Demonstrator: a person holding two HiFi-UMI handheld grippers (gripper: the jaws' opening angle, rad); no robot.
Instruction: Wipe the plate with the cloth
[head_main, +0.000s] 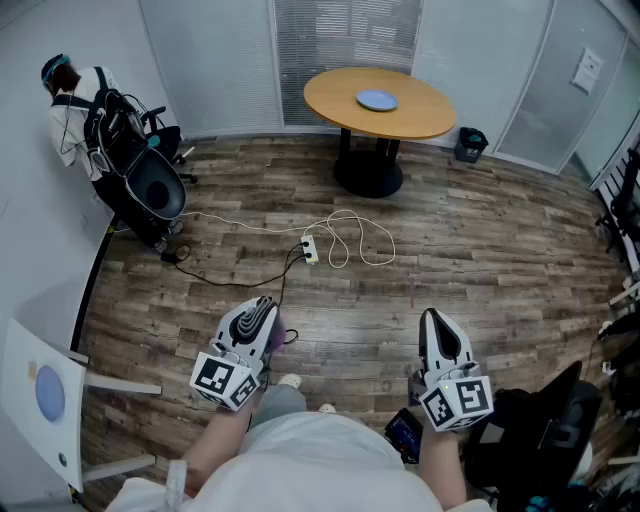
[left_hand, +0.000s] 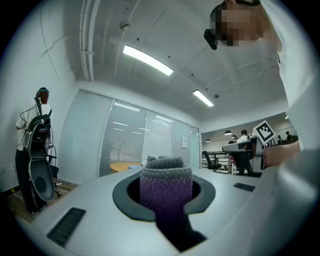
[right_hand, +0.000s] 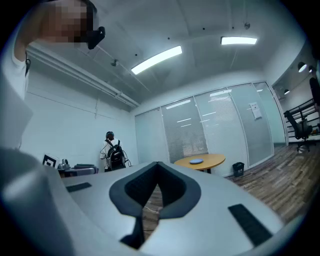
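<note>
Plate (head_main: 377, 100) – pale blue and round – lay near the middle of a round wooden worktop (head_main: 425, 118) at the far side of the room, in front of a glass wall with lowered blinds (head_main: 345, 40). It was well apart from both grippers, with a wide stretch of wood-plank floor (head_main: 490, 250) between them.

The cloth (left_hand: 166, 186), a folded knitted piece that was grey at the top and purple below, was not on the plate. It sat in the left gripper (head_main: 266, 314), whose fingers (left_hand: 90, 202) were pinching it so that the fold stood up between them. The right gripper (head_main: 436, 322) was held beside the left one at about the same height, near the person's waist. Its fingers (right_hand: 220, 202) were pressed together with nothing between them – only the floor showed through the narrow slit lower down. Both grippers were held level and pointed out across the room toward the worktop.

On the floor between the person and the worktop lay a white power strip (head_main: 311, 250) with a looping white cable (head_main: 358, 240). A small black bin (head_main: 470, 144) stood just to the right of the worktop's base. By the left wall stood another person (head_main: 72, 105) with a black backpack.
</note>
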